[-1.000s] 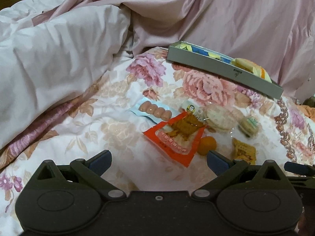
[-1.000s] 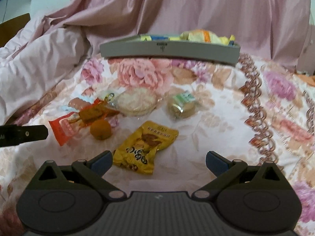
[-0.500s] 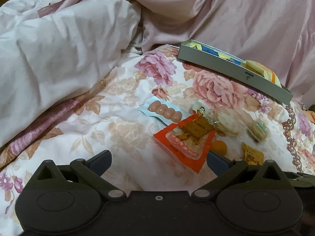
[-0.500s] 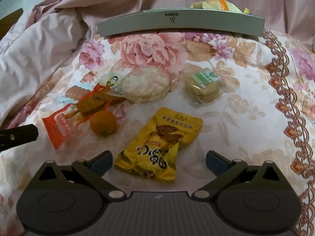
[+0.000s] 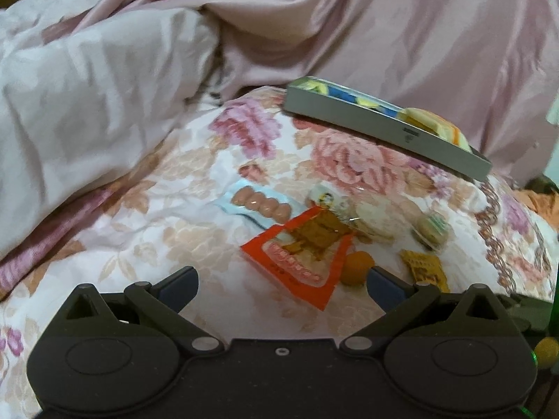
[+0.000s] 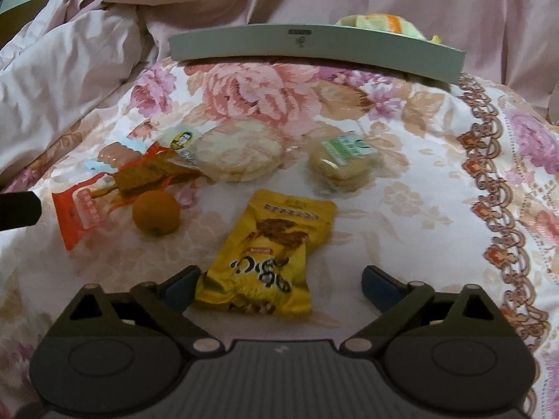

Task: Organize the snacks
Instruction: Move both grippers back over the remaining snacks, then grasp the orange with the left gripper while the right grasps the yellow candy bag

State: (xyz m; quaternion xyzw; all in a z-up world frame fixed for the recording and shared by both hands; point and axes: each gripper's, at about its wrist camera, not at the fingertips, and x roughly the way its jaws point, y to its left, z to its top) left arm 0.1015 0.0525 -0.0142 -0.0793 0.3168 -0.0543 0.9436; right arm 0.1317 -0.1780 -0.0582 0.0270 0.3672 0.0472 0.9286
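Note:
Loose snacks lie on a flowered bedspread. A yellow snack packet (image 6: 269,258) lies with its near end between the fingers of my right gripper (image 6: 279,284); the jaws are closing and no pad presses on it. Beyond it lie a small orange (image 6: 156,212), an orange-red packet (image 6: 104,195), a round rice cracker pack (image 6: 237,153) and a green-labelled biscuit pack (image 6: 340,160). A grey tray (image 6: 314,47) holding several snacks stands at the back. My left gripper (image 5: 281,284) is open over the bedspread, short of the orange-red packet (image 5: 304,251) and a sausage pack (image 5: 260,204).
A pink quilt (image 5: 87,104) is heaped to the left and behind the tray (image 5: 367,122). The left gripper's finger (image 6: 17,207) pokes in at the left edge of the right wrist view. A brown patterned border (image 6: 499,209) runs down the bedspread on the right.
My right gripper has moved forward and down until the yellow packet lies between its fingers. The left wrist view shifts a little from frame to frame.

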